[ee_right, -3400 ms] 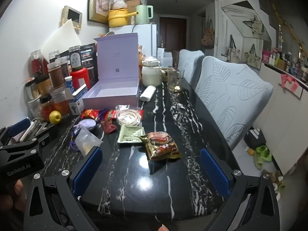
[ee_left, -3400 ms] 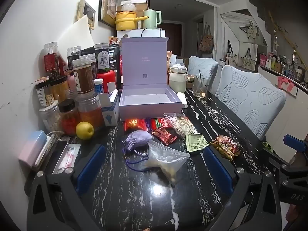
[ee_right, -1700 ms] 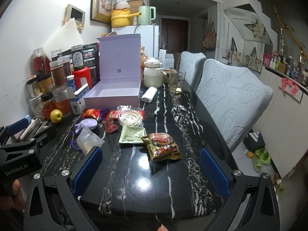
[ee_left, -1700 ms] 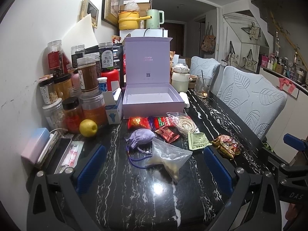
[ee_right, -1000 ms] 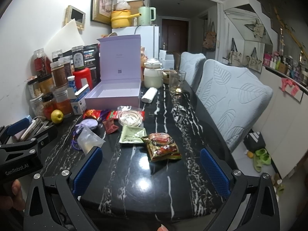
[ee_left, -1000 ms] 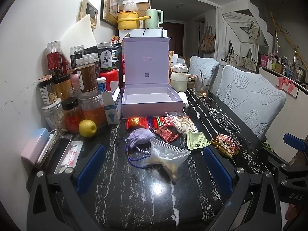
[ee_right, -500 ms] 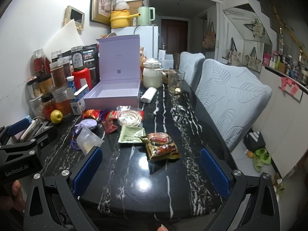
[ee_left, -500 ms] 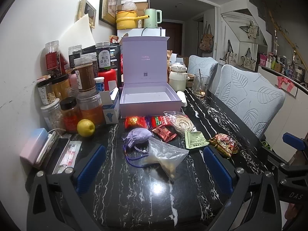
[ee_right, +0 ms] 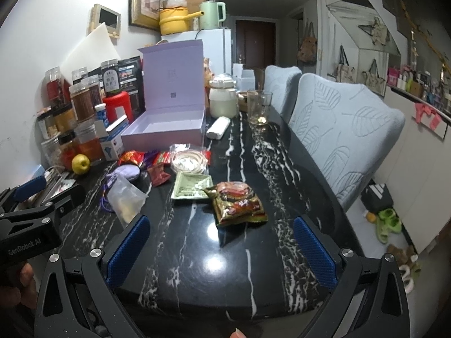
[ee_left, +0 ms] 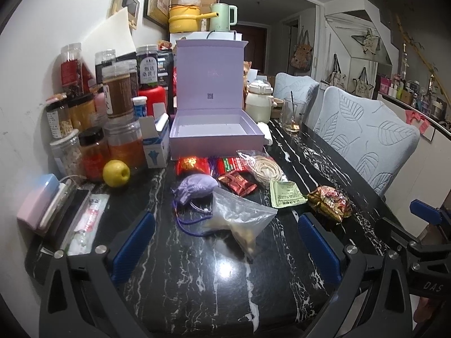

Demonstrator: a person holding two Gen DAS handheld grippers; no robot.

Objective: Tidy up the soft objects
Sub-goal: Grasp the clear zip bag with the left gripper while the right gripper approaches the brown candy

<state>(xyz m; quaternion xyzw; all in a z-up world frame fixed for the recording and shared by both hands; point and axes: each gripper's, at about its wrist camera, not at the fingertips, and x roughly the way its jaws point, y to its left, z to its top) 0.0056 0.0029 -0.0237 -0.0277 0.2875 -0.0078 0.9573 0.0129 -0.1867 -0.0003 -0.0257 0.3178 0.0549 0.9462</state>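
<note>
black marble-veined table (ee_left: 214, 276): open lilac box (ee_left: 215, 133) at 12 o'clock, jars (ee_left: 93, 129) and yellow apple (ee_left: 116, 173) at 10, purple pouch (ee_left: 196, 187), clear zip bag (ee_left: 239, 221), green sachet (ee_left: 284, 194) mid-table, foil snack packet (ee_left: 329, 202) at 3.

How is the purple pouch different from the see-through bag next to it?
The purple pouch is cloth you cannot see through; the see-through bag shows brownish stuff inside. The purple pouch has a purple cord trailing off it; the see-through bag has none. The purple pouch lies nearer the open lilac box; the see-through bag lies nearer the left gripper. Both are soft, rest on the black table, and are held by nothing.
</note>
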